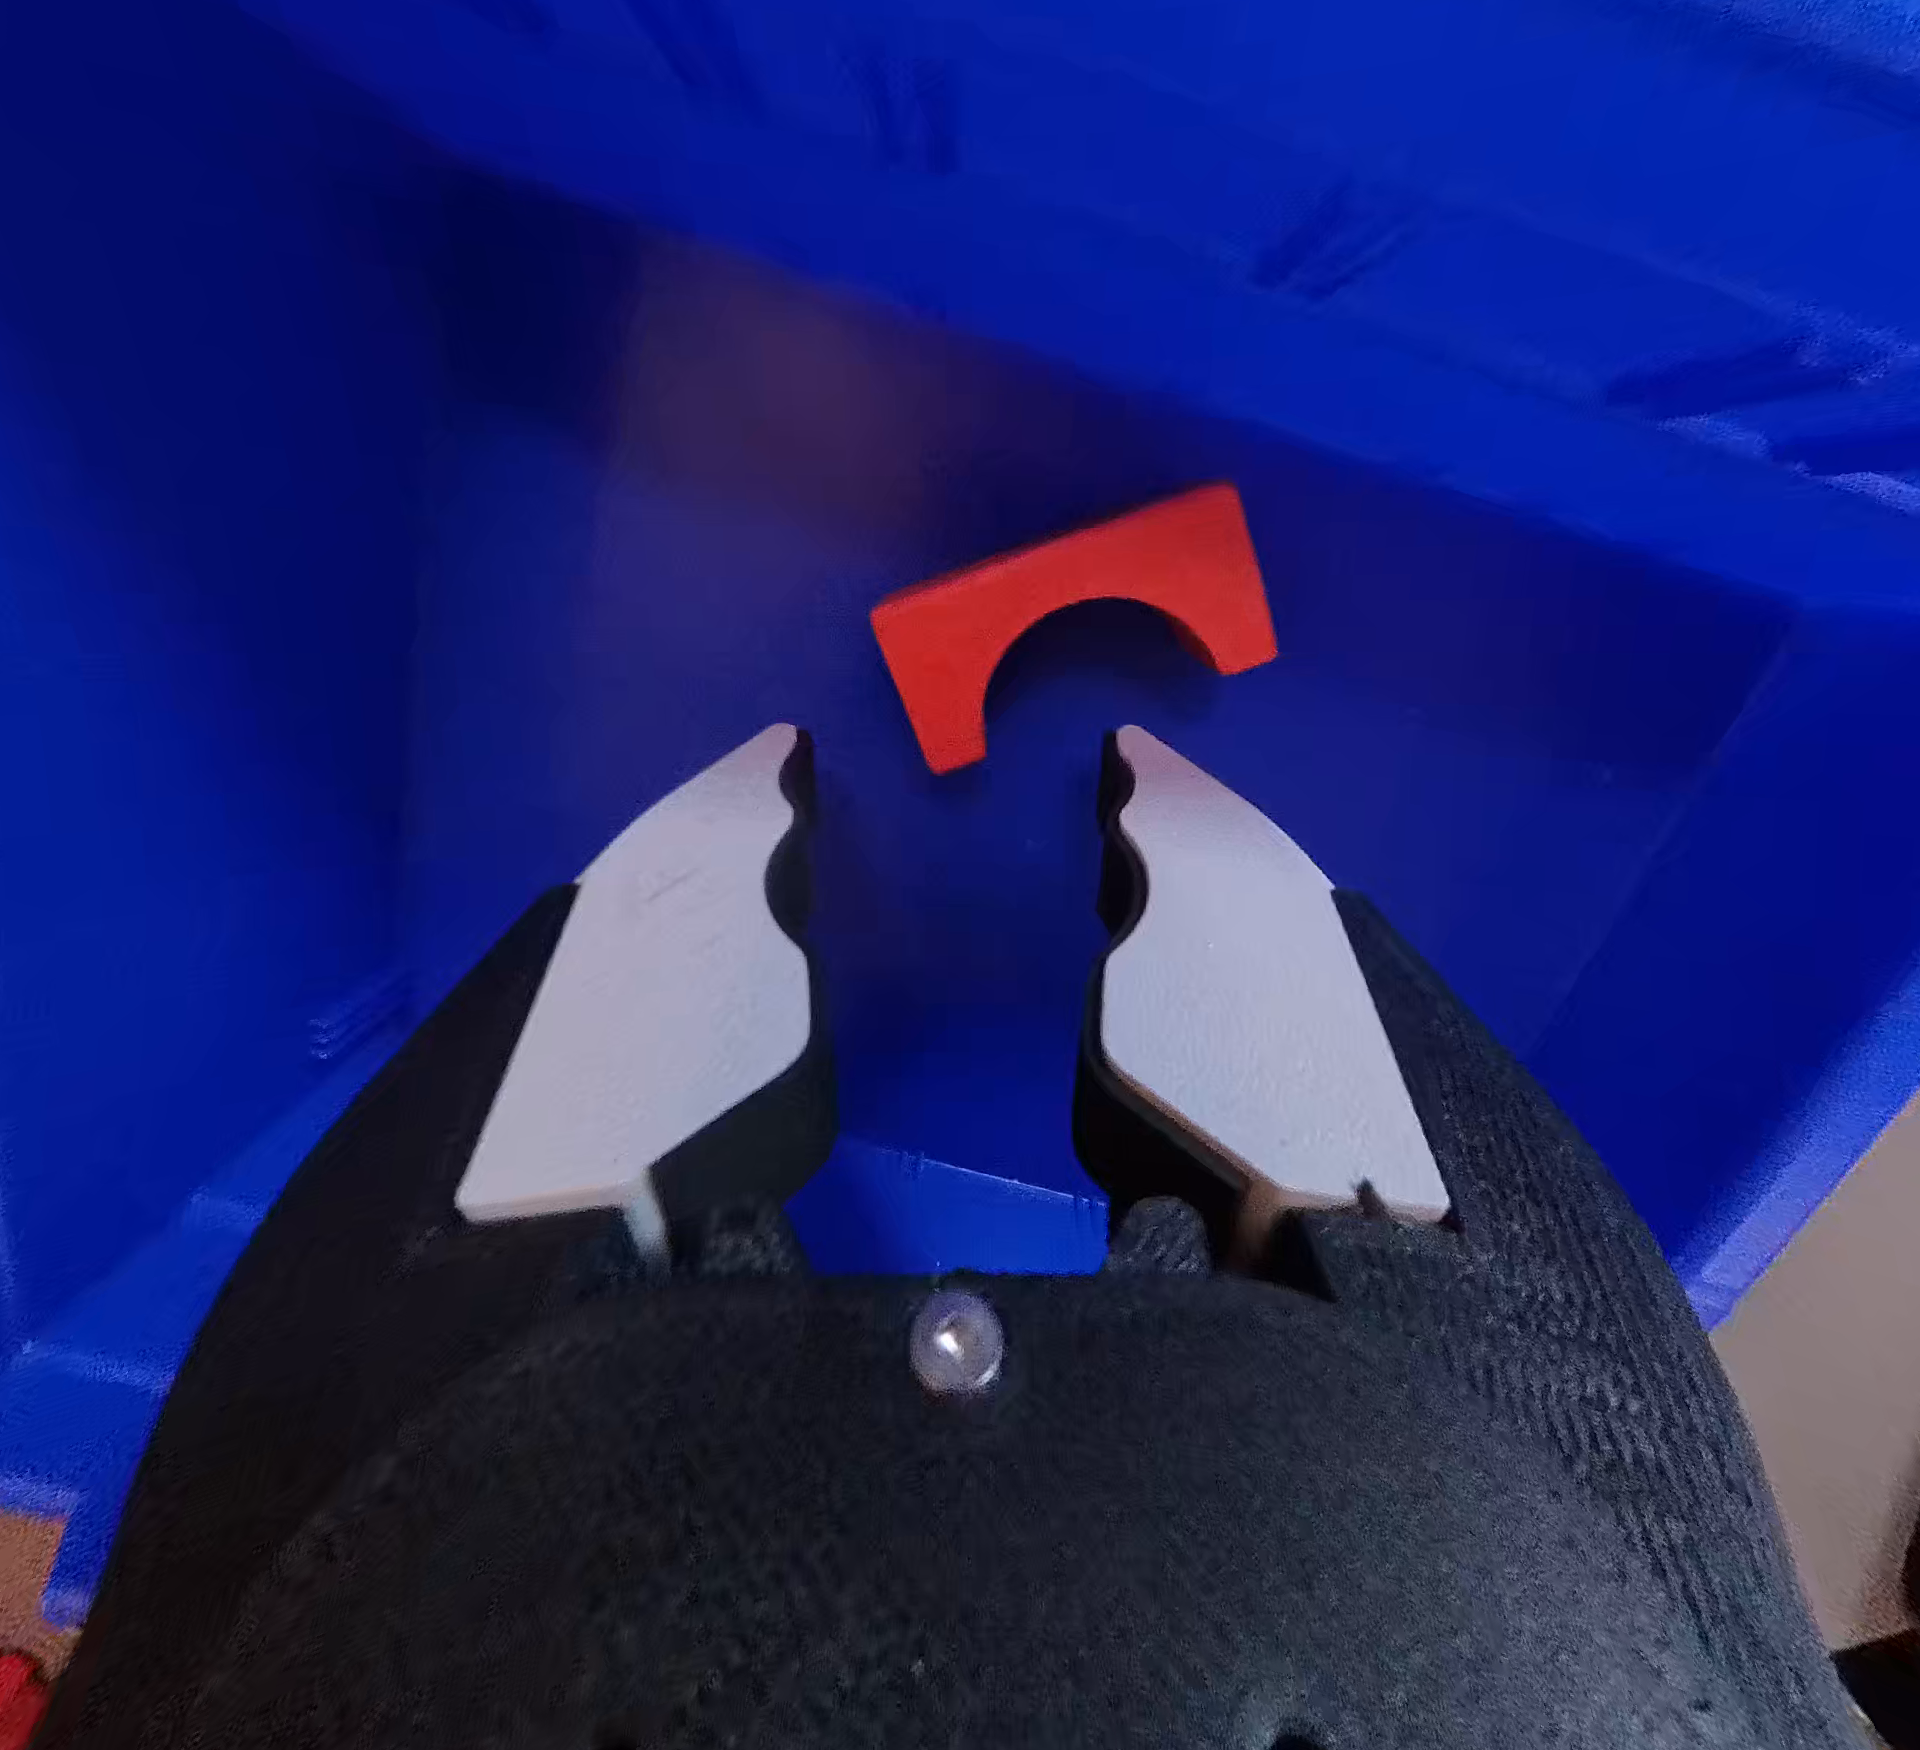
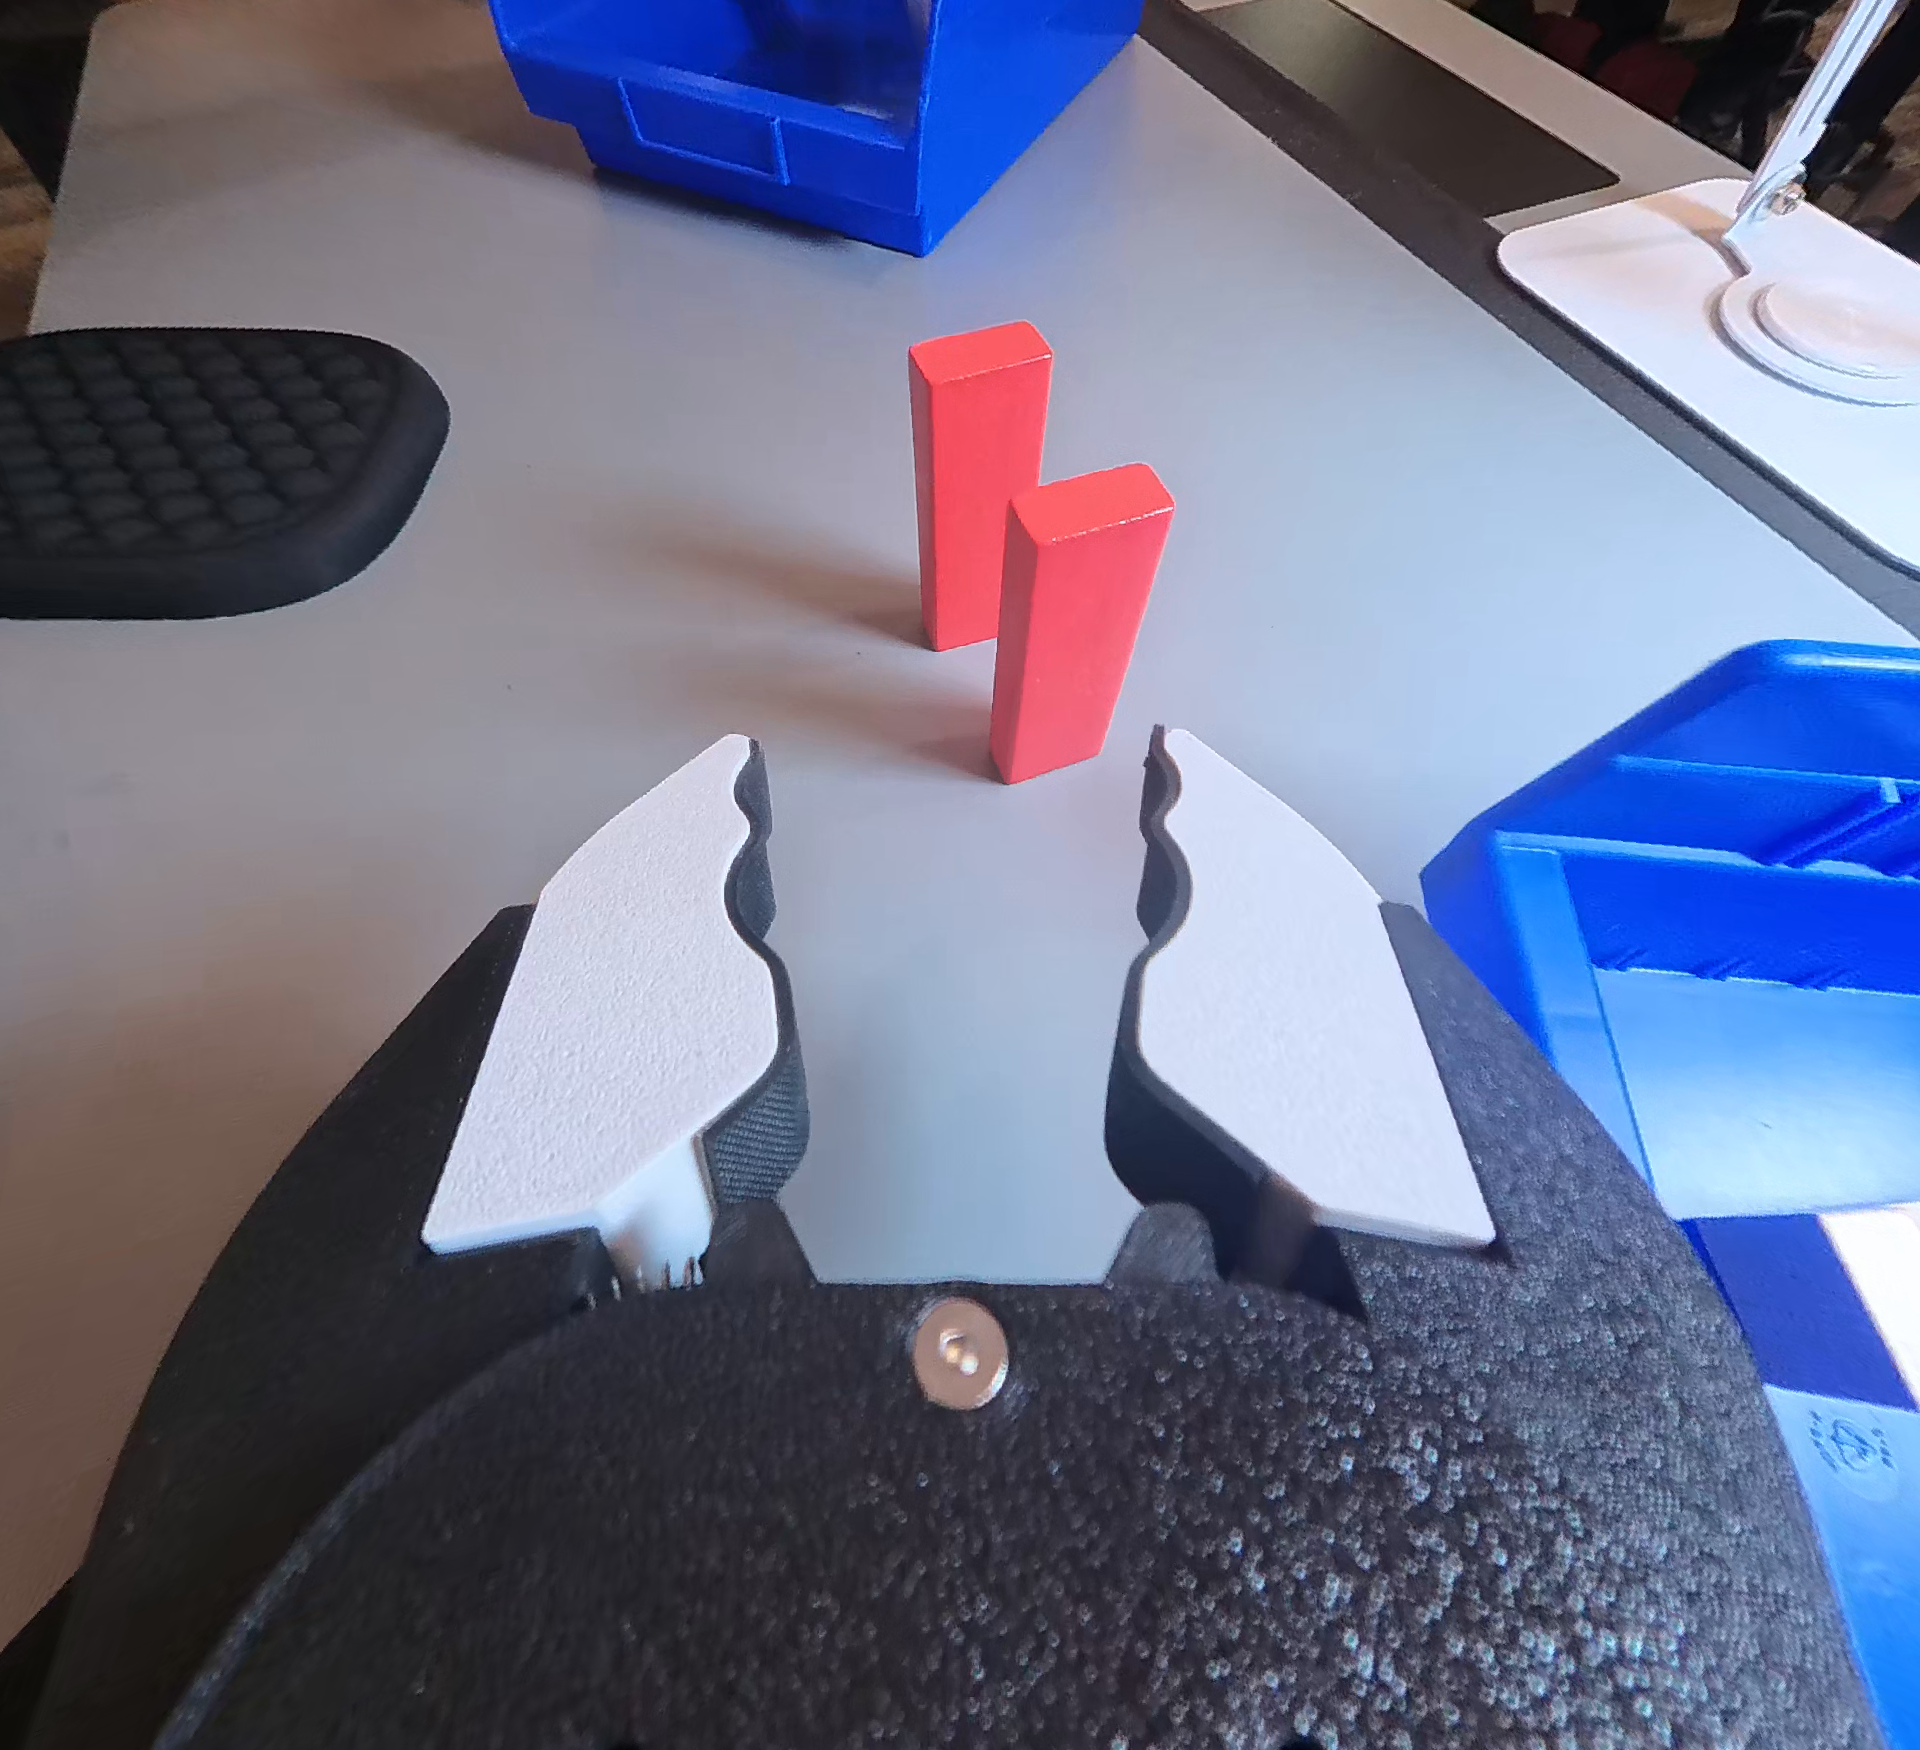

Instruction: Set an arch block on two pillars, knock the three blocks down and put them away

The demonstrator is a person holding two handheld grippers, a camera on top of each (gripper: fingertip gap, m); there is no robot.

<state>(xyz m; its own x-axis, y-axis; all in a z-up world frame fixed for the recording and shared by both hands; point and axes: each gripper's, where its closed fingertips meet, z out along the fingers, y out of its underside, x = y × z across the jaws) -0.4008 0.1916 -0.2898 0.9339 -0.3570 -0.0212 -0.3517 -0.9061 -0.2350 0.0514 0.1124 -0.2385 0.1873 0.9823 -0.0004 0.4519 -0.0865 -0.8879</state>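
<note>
A red arch block (image 1: 1070,614) lies flat on the floor of a blue bin (image 1: 416,350). My left gripper (image 1: 956,750) is open inside that bin, its fingertips just short of the arch, not touching it. In the right wrist view two red pillars stand upright on the grey table, the near one (image 2: 1081,620) just ahead of the far one (image 2: 977,485). My right gripper (image 2: 951,750) is open and empty, low over the table, just short of the near pillar. The same blue bin (image 2: 727,27) stands at the back with the left gripper inside it.
A second blue bin (image 2: 1714,921) sits close at my right. A black textured pad (image 2: 187,464) lies at the left. A white lamp base (image 2: 1766,298) stands at the far right. The table edge runs along the right. Some 45 centimetres of space lies between my two pairs of fingers.
</note>
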